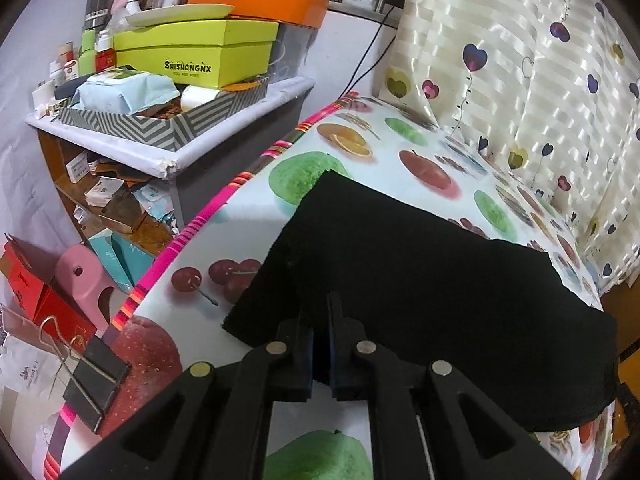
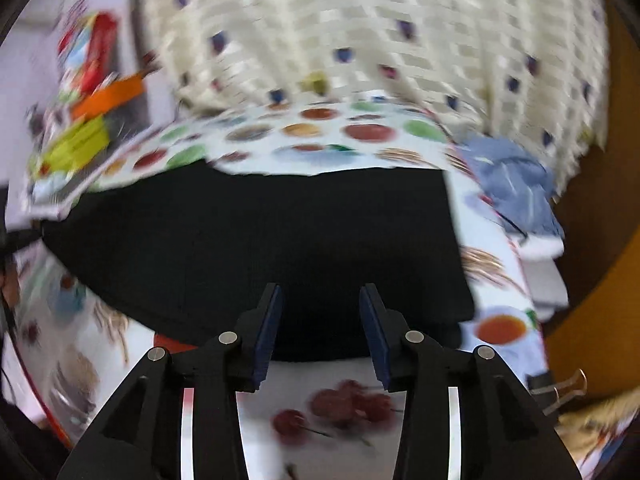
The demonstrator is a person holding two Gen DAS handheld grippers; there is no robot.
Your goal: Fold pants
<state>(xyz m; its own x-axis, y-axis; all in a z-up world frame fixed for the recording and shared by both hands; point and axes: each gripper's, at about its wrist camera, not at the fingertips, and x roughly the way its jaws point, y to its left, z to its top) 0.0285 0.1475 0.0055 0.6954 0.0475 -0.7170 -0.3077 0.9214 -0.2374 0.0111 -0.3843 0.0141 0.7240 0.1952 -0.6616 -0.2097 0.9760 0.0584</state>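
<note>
Black pants [image 1: 420, 280] lie folded flat on a table [image 1: 248, 216] covered in a fruit-print cloth. My left gripper [image 1: 320, 300] hovers at the fold's near left edge, its tips over the black cloth. A narrow slit shows between its blue pads, and I cannot tell whether any cloth sits in it. In the blurred right wrist view the pants [image 2: 260, 240] span the middle of the table [image 2: 360, 132]. My right gripper [image 2: 320, 292] stands open over their near edge with nothing between its fingers.
A cluttered shelf [image 1: 180, 148] with stacked boxes stands left of the table, with a pink stool [image 1: 84, 276] below it. Binder clips [image 1: 96, 380] [image 2: 564, 390] pin the cloth at the edges. A heart-print curtain [image 1: 520, 80] hangs behind. A blue garment [image 2: 516, 188] lies at the far right corner.
</note>
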